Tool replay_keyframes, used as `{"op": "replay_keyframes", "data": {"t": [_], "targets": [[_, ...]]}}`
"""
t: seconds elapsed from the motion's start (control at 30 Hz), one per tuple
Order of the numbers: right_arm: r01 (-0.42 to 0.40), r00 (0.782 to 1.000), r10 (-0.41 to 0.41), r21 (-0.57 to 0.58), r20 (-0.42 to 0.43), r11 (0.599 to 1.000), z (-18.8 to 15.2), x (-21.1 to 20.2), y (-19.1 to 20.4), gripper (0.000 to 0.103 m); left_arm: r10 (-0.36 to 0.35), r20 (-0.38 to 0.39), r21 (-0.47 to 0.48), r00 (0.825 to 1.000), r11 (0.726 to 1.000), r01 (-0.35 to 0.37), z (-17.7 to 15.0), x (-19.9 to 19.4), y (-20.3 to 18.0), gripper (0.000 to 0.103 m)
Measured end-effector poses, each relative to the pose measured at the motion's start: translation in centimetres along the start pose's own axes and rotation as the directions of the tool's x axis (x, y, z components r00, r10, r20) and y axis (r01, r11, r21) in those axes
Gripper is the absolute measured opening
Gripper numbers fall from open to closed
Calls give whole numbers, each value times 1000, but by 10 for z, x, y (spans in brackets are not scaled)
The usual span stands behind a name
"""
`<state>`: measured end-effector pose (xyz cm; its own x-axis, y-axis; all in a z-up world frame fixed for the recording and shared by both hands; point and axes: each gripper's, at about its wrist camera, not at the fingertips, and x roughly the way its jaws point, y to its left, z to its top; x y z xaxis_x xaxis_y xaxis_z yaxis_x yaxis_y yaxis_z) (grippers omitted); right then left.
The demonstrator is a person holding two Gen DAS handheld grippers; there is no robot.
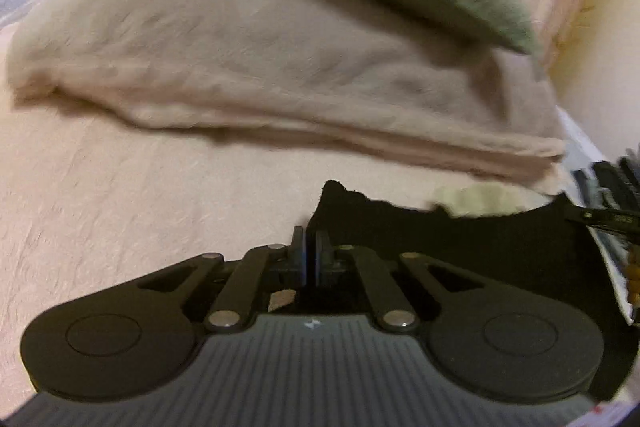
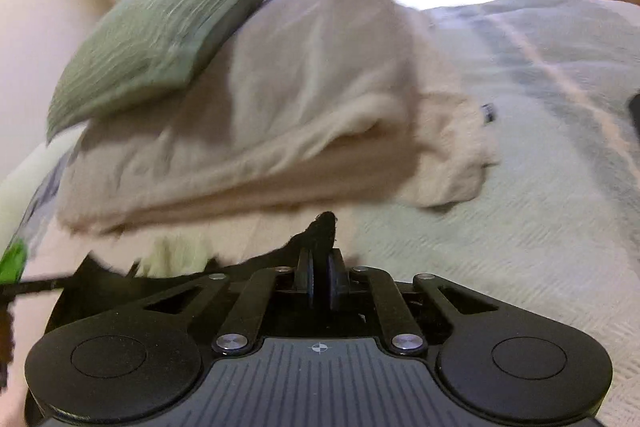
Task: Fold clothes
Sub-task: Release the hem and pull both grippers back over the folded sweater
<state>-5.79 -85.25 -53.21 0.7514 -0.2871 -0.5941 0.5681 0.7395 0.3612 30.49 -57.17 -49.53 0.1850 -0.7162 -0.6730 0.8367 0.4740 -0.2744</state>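
Both the left gripper [image 1: 310,253] and the right gripper [image 2: 320,277] are pinched on the black garment [image 1: 460,247] — folding barely begun; folded cream stack [image 2: 260,131] sits at 12 o'clock.

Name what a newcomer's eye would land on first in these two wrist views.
A green cushion rests on a big folded cream blanket on the bed. In front, a black garment stretches between the left gripper and right gripper, each pinching an edge.

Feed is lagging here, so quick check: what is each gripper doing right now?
Left gripper: closed on a corner of the black garment.
Right gripper: closed on another corner of the black garment.
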Motion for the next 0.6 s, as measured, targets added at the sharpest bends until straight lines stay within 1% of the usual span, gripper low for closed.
{"op": "replay_keyframes", "data": {"t": [0.03, 0.1, 0.13, 0.17, 0.2, 0.23, 0.27, 0.3, 0.33, 0.37, 0.4, 0.43, 0.47, 0.5, 0.53, 0.57, 0.6], "targets": [[25, 999, -25, -12, -33, 1000, -4, 9, -1, 3, 16, -32, 6, 999, 1000, -15, -3, 9, 0, 3], [82, 991, -88, -57, -103, 995, -15, 28, 3, 5, 67, -75, 87, 995, 994, -61, -9, 24, -13, 5], [94, 989, -101, -63, -110, 994, -15, 29, 5, 8, 95, -82, 116, 992, 990, -85, -9, 28, -20, 5], [115, 986, -122, -60, -118, 992, -11, 28, 7, 10, 115, -82, 121, 990, 987, -105, -6, 28, -23, 9], [151, 981, -157, -64, -114, 986, -7, 25, 13, 24, 137, -76, 98, 988, 987, -129, -2, 26, -24, 15], [205, 973, -212, -86, -88, 975, -3, 18, 20, 39, 154, -67, 72, 986, 986, -150, 1, 19, -22, 17], [263, 963, -269, -123, -33, 957, 1, 7, 29, 41, 185, -44, 51, 982, 982, -183, 4, 10, -23, 18], [300, 954, -300, -162, 28, 940, 4, -7, 41, 41, 223, -17, 42, 975, 974, -223, 6, -2, -26, 16], [300, 954, -293, -185, 63, 936, 4, -18, 52, 42, 248, -3, 35, 969, 968, -248, 8, -13, -31, 16], [257, 966, -246, -207, 81, 944, 2, -30, 64, 42, 243, 11, 31, 970, 969, -244, 8, -23, -38, 16], [181, 983, -169, -231, 69, 956, -3, -39, 76, 42, 203, 26, 35, 979, 978, -203, 7, -36, -49, 16], [110, 994, -102, -260, 43, 959, -10, -44, 88, 42, 158, 36, 52, 987, 986, -160, 3, -46, -63, 16], [38, 999, -40, -302, -1, 952, -21, -47, 100, 42, 117, 29, 82, 993, 989, -119, -2, -51, -76, 17], [-20, 999, 2, -353, -54, 935, -34, -45, 111, 42, 80, 2, 133, 997, 988, -79, -10, -52, -90, 19], [-60, 995, 22, -407, -96, 911, -49, -41, 119, 42, 68, -14, 180, 998, 982, -65, -17, -50, -98, 20], [-79, 990, 18, -450, -138, 889, -61, -34, 121, 42, 84, -40, 227, 996, 971, -73, -26, -42, -104, 20], [-69, 985, -15, -477, -170, 876, -70, -27, 118, 42, 119, -80, 252, 990, 963, -95, -32, -31, -103, 19]]}}
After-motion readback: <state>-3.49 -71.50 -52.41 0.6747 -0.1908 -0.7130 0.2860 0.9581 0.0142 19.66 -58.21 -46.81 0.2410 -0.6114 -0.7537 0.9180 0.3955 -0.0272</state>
